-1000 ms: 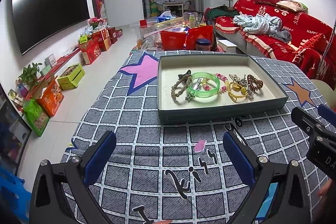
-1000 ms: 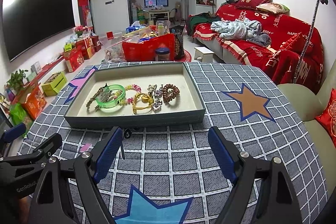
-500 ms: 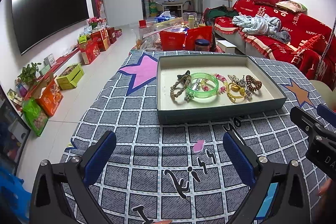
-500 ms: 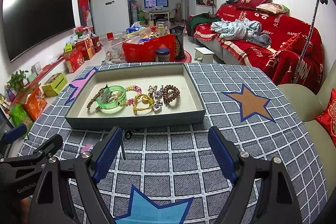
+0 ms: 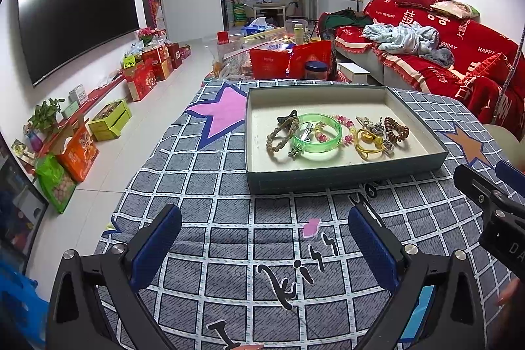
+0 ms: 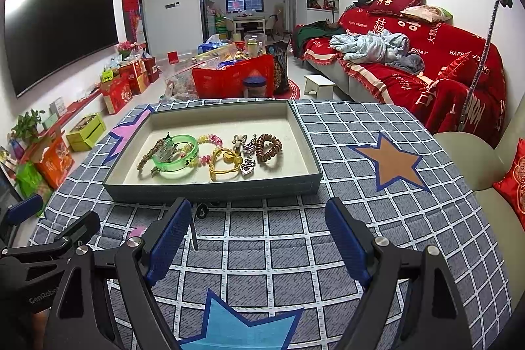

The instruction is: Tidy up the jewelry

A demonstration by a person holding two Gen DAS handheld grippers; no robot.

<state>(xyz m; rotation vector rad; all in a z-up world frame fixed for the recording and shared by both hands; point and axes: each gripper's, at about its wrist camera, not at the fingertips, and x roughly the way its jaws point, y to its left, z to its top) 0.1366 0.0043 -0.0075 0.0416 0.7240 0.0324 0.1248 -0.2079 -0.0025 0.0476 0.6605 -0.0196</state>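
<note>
Jewelry lies clustered in a shallow grey tray (image 6: 210, 191) on the checked bench (image 6: 361, 218): green bangle (image 6: 175, 156), yellow cord bracelet (image 6: 223, 164), brown spiral hair tie (image 6: 269, 146). Left tool (image 5: 262, 243) and right tool (image 6: 257, 236) hover near the tray's front wall, both spread wide and holding nothing.

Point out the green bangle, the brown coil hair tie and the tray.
green bangle (image 6: 168, 164): right wrist view, on its near rim.
brown coil hair tie (image 6: 269, 147): right wrist view, on its coil.
tray (image 6: 213, 191): right wrist view, on its near outer wall.
</note>
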